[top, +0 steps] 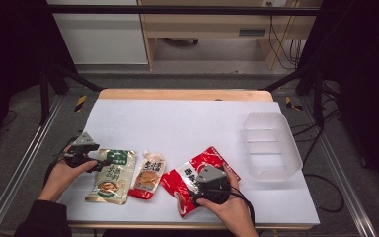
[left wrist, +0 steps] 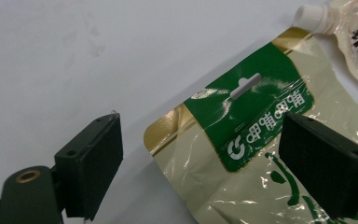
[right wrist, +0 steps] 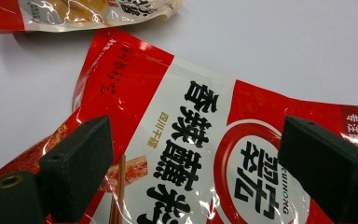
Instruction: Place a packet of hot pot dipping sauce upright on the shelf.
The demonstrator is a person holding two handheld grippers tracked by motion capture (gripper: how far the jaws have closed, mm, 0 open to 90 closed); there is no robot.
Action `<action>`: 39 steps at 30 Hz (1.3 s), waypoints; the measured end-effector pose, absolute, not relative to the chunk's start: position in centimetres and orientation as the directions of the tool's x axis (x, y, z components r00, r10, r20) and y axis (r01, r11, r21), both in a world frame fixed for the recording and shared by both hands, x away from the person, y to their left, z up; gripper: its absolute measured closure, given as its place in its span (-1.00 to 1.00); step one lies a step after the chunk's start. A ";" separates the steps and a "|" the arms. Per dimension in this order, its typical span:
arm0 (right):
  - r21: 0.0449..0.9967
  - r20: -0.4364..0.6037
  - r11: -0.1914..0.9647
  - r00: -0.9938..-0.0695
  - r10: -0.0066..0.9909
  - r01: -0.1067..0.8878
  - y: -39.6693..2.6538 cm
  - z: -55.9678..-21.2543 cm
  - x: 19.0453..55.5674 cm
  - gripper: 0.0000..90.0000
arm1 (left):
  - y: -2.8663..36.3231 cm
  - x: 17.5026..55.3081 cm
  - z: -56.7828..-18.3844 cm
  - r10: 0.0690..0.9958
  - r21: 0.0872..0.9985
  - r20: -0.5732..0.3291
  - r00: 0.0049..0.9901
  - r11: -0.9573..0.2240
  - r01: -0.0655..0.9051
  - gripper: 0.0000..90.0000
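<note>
A green and beige snack packet [top: 111,177] [left wrist: 256,116] lies flat at the front left of the white table [top: 177,123]. My left gripper [top: 98,162] [left wrist: 200,135] hovers at its top left corner, open: one jaw stands over bare table, the other over the packet's green label. A red and white sauce packet [top: 192,173] [right wrist: 135,74] lies at the front centre. My right gripper [top: 208,181] [right wrist: 196,135] hangs over it, open, with the jaws wide apart on either side of the printed label. Between the two packets lies a small spouted pouch [top: 148,175] [left wrist: 354,37] [right wrist: 84,11].
A clear plastic tub [top: 271,145] stands empty at the right side of the table. The table's front edge runs close under both hands. Metal frame rails run along the floor on both sides.
</note>
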State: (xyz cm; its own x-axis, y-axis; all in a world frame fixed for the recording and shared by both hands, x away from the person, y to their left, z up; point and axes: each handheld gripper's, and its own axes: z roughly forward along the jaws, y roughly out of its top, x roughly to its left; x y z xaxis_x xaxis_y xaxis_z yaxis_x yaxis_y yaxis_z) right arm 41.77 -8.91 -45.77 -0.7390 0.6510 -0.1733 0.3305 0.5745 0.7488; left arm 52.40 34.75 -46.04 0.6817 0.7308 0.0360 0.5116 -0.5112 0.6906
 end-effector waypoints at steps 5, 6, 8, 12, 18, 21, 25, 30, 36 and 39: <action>0.746 -0.162 0.573 -0.742 0.650 0.339 -8.8 -46.0 41.8 -0.75 | 34.6 52.5 -46.4 0.716 0.683 0.005 0.698 -0.512 0.521 -0.65; 0.745 -0.162 0.574 -0.743 0.649 0.339 -8.8 -46.0 41.8 -0.75 | 34.4 52.5 -46.4 0.707 0.678 0.015 0.707 -0.527 0.512 -0.63; 0.743 -0.166 0.579 -0.745 0.646 0.337 -8.8 -46.0 41.8 -0.75 | 34.4 52.4 -46.4 0.703 0.678 0.019 0.711 -0.532 0.508 -0.60; 0.739 -0.170 0.585 -0.749 0.641 0.333 -8.7 -45.9 41.7 -0.75 | 34.4 52.0 -46.0 0.696 0.691 0.005 0.718 -0.522 0.501 -0.55; 0.740 -0.178 0.587 -0.747 0.641 0.328 -8.8 -45.8 41.7 -0.74 | 34.8 50.6 -45.1 0.687 0.711 0.000 0.726 -0.511 0.483 -0.40; 0.740 -0.180 0.589 -0.748 0.639 0.325 -8.8 -45.7 41.7 -0.74 | 34.8 50.2 -44.9 0.682 0.713 0.004 0.732 -0.515 0.476 -0.35; 0.738 -0.185 0.594 -0.752 0.632 0.319 -8.8 -45.7 41.6 -0.73 | 34.9 49.5 -44.6 0.661 0.701 0.014 0.750 -0.541 0.464 -0.28; 0.731 -0.189 0.603 -0.754 0.629 0.319 -8.8 -45.8 41.7 -0.72 | 35.5 49.1 -44.8 0.639 0.685 0.013 0.769 -0.566 0.458 -0.08; 0.725 -0.193 0.611 -0.757 0.624 0.319 -8.7 -45.9 41.7 -0.72 | 35.6 49.2 -45.2 0.643 0.686 0.079 0.762 -0.590 0.426 0.16; 0.725 -0.193 0.611 -0.757 0.624 0.318 -8.6 -45.9 41.7 -0.72 | 35.8 49.4 -45.3 0.658 0.694 0.087 0.748 -0.578 0.428 0.36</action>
State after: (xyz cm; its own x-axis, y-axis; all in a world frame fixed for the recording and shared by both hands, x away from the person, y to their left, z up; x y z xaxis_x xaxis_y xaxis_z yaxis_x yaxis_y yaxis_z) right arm 41.66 -8.61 -45.87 -0.7575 0.6235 -0.1935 0.3182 0.6113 0.7246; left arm 49.37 35.79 -45.30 0.7480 0.6581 0.0867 0.4284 -0.5783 0.6943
